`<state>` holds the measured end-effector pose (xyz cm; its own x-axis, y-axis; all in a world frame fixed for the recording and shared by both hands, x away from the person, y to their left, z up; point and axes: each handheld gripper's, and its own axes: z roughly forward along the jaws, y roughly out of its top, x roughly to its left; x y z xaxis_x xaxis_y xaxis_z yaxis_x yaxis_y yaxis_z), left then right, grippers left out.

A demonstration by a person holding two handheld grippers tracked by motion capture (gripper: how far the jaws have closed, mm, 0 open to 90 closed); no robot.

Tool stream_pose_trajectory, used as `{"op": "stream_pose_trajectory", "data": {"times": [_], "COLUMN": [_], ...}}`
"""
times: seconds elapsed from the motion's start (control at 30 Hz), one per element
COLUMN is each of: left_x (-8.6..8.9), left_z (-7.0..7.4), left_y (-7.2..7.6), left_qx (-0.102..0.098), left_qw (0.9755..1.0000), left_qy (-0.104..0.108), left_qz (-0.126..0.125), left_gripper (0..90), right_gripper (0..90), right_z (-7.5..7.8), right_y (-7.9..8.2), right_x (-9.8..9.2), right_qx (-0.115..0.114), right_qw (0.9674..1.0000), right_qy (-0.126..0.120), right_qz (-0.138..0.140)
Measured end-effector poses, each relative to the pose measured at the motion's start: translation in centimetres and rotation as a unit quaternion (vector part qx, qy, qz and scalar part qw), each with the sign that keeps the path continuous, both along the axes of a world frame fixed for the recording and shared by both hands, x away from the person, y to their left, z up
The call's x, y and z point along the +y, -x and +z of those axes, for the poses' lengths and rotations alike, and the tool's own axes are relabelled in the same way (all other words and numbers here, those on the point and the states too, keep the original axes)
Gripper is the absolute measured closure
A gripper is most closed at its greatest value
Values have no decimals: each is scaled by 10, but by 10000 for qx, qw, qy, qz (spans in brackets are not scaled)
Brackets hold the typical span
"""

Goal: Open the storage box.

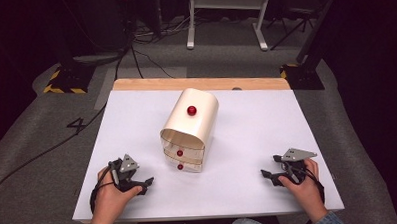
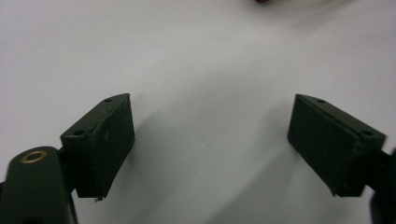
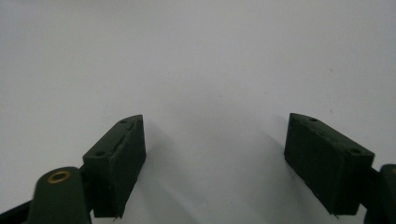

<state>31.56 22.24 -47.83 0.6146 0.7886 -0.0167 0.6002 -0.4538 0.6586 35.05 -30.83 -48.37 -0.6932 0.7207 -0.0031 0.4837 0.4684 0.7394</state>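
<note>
Cream, round-topped plastic drawer cabinet with small red ball knobs, standing in the middle of the white surface, well ahead of both sets of jaws and between them. Drawer fronts turned toward the near edge, probably so that the knobs face the person and can be pinched straight on. Three knobs visible: one high on the curved shell, two on the lower drawer fronts, the bottom one nearest the surface.

Left gripper resting low at the near left, held in the left hand, jaws pointing inward toward the cabinet's foot. Jaws spread wide in the left gripper view, nothing between them but bare white surface; a dark red blur at the top edge, likely one knob, far ahead of the jaws.

Right gripper mirrored at the near right in the right hand, jaws likewise wide apart and empty, bare surface ahead of them.

Both apart from the cabinet, neither touching it: a ready stance, seemingly set wide so that either side can reach a knob or steady the shell.
</note>
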Motion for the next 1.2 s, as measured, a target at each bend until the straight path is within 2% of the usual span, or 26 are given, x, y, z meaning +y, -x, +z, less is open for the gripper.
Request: {"op": "stream_pose_trajectory", "data": {"times": [0.03, 0.07, 0.1, 0.13, 0.17, 0.23, 0.3, 0.37, 0.4, 0.47, 0.53, 0.57, 0.6, 0.63, 0.73, 0.77, 0.87, 1.0, 1.03, 1.1, 1.2], "left_x": [-2, -4, -6, -8, -15, -19, -31, -35, -44, -52, -60, -60, -69, -73, -80, -85, -90, -98, -100, -103, -104], "left_z": [3, 6, 9, 14, 22, 26, 34, 36, 40, 42, 41, 41, 40, 38, 35, 32, 29, 25, 23, 20, 18], "left_y": [2, 4, 6, 7, 12, 15, 23, 26, 32, 36, 40, 40, 41, 41, 39, 35, 31, 29, 28, 28, 27], "left_qx": [61, 71, 71, 47, -21, -73, -204, -232, -336, -396, -453, -453, -502, -541, -643, -753, -803, -896, -946, -980, -1011], "left_qw": [9999, 9997, 9992, 9986, 9983, 9983, 9976, 9973, 9962, 9947, 9922, 9922, 9900, 9895, 9896, 9891, 9886, 9891, 9896, 9888, 9883], "left_qy": [10, 154, 347, 509, 578, 582, 644, 666, 742, 848, 1057, 1057, 1190, 1226, 1182, 1191, 1253, 1168, 1078, 1086, 1068], "left_qz": [143, 175, 177, 161, 46, 22, -139, -187, -309, -419, -487, -487, -563, -550, -511, -430, -210, 33, 103, 308, 412], "left_gripper": [242, 271, 271, 354, 387, 417, 453, 475, 483, 494, 509, 523, 537, 547, 573, 578, 592, 616, 632, 676, 728], "right_gripper": [210, 210, 210, 210, 210, 210, 210, 210, 210, 210, 210, 210, 210, 210, 210, 210, 210, 210, 210, 210, 210], "right_z": [0, 0, 0, 0, 0, 0, 0, 0, 0, 0, 0, 0, 0, 0, 0, 0, 0, 0, 0, 0, 0], "right_y": [0, 0, 0, 0, 0, 0, 0, 0, 0, 0, 0, 0, 0, 0, 0, 0, 0, 0, 0, 1, 1], "right_x": [0, 0, 0, 0, 0, 0, 0, 0, 0, 0, 0, 0, 0, 0, 0, 0, 0, 0, 0, 0, 0], "right_qx": [-4, -5, -5, -9, -10, -10, -11, -12, -11, -13, -13, -14, -15, -14, -13, -13, -13, -14, -14, -16, -19], "right_qw": [10000, 10000, 10000, 10000, 10000, 10000, 10000, 10000, 10000, 10000, 10000, 10000, 10000, 10000, 10000, 10000, 10000, 10000, 10000, 10000, 10000], "right_qy": [1, -8, -8, -6, -6, -7, -7, -12, -12, -11, -13, -13, -10, -12, -11, -10, -11, -11, -11, -10, -9], "right_qz": [-2, -1, -1, -3, -3, -2, -4, -1, -2, -2, -2, -2, -2, -2, 0, -1, -1, -2, -4, -2, -1]}}
